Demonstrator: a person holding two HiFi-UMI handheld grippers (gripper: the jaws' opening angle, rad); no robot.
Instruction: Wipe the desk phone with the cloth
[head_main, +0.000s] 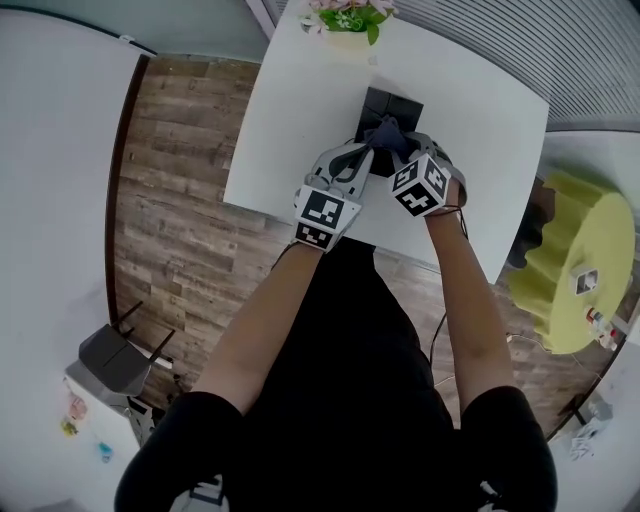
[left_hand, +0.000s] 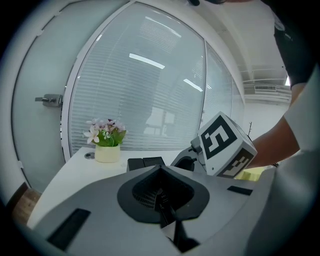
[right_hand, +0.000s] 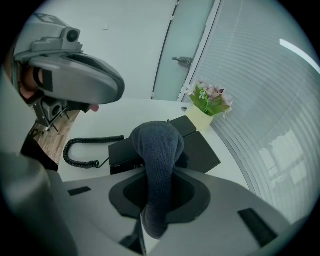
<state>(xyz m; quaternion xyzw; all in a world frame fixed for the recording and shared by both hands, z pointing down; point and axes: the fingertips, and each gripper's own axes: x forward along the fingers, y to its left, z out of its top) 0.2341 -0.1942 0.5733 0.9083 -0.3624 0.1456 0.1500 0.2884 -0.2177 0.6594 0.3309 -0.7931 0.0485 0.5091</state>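
Note:
A black desk phone (head_main: 392, 104) lies on the white table (head_main: 290, 130), seen also in the right gripper view as phone (right_hand: 200, 150) with its coiled cord (right_hand: 82, 150) running left. My right gripper (head_main: 403, 150) is shut on a dark blue cloth (right_hand: 159, 150), which bulges out over the phone's near side; cloth (head_main: 390, 133) covers the fingertips. My left gripper (head_main: 352, 160) hovers just left of it above the table's near edge, shut with nothing in it. In the left gripper view the phone (left_hand: 145, 162) lies ahead, with the right gripper's marker cube (left_hand: 225, 145) to the right.
A pale pot of pink flowers (head_main: 350, 18) stands at the table's far edge, behind the phone. A yellow round stool (head_main: 585, 260) with small items is to the right. A grey chair (head_main: 115, 360) sits on the wood floor (head_main: 170, 200) at left. Blinds and glass line the far wall.

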